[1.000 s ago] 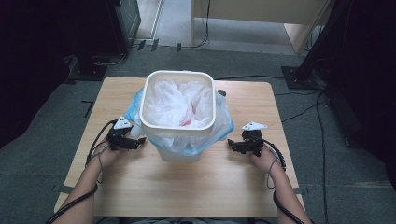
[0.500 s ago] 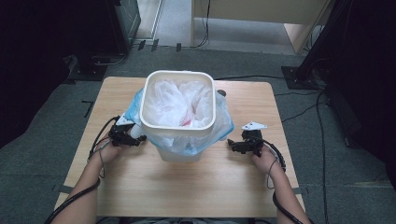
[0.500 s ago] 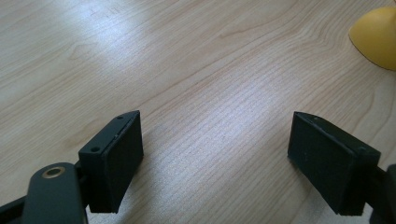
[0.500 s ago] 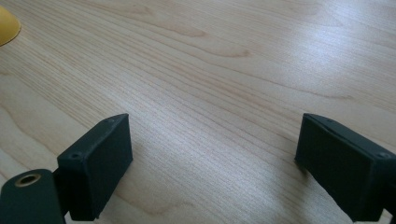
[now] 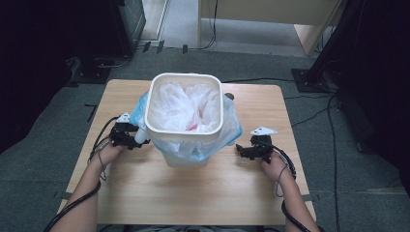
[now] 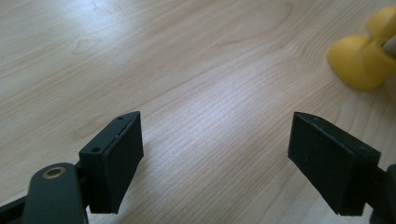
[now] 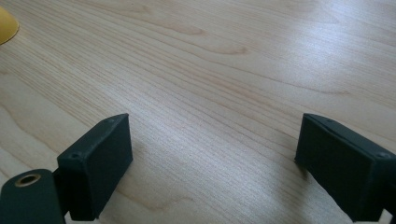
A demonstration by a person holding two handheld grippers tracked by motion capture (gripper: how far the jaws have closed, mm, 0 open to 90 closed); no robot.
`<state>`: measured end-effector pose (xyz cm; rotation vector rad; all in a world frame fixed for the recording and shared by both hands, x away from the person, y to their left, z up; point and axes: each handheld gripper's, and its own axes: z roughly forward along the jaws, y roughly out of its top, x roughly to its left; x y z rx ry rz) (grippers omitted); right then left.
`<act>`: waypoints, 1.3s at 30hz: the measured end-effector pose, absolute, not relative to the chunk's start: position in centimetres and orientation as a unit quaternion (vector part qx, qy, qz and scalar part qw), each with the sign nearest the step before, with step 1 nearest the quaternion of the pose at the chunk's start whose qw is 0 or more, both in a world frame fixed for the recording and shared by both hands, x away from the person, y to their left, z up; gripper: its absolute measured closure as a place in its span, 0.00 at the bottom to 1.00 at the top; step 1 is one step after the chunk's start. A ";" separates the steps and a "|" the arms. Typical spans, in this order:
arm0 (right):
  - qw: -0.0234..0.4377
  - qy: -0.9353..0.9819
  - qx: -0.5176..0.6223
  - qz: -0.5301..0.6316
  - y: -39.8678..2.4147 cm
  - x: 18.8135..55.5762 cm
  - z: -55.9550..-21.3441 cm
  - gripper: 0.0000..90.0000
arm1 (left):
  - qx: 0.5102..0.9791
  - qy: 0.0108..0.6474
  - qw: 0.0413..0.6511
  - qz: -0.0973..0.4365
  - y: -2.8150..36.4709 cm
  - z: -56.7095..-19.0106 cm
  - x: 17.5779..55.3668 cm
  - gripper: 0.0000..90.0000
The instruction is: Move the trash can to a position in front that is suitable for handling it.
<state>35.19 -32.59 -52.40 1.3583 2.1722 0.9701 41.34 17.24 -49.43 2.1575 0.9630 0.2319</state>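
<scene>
A white square bin (image 5: 184, 130) lined with a bluish translucent bag (image 5: 232, 130) stands mid-table, crumpled white plastic (image 5: 181, 104) inside it. My left gripper (image 5: 137, 141) rests on the table at the bin's left side, its tips close to a white fold of the bag. In the left gripper view the gripper (image 6: 215, 140) is open over bare wood. My right gripper (image 5: 240, 151) lies to the right of the bin, a short gap from the bag. The right gripper view shows it (image 7: 212, 144) open too, nothing between the jaws.
The wooden table (image 5: 193, 193) has free room in front of the bin. A yellow rounded object (image 6: 359, 58) lies ahead and to the right of the left jaws; a yellow edge (image 7: 7, 25) shows in the right gripper view's top-left corner. Cables and dark stands surround the table.
My left gripper has edged a little toward the bin's left side. The right gripper and the bin have stayed put.
</scene>
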 end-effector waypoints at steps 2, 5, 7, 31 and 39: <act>0.201 0.777 0.485 0.347 -32.6 35.2 -52.4 0.12 | 0.843 0.377 0.373 0.092 17.3 -49.1 41.3 0.20; 0.201 0.777 0.486 0.346 -32.6 35.1 -52.4 0.12 | 0.845 0.374 0.370 0.092 17.3 -48.6 41.1 0.20; 0.202 0.777 0.485 0.346 -32.6 35.1 -52.4 0.12 | 0.847 0.372 0.369 0.092 17.2 -48.4 41.1 0.20; 0.202 0.776 0.488 0.346 -32.8 34.6 -52.4 0.12 | 0.835 0.377 0.391 0.086 16.5 -44.2 41.3 0.14; 0.201 0.775 0.489 0.346 -32.8 34.6 -52.4 0.12 | 0.826 0.377 0.413 0.064 16.6 -42.9 41.5 0.14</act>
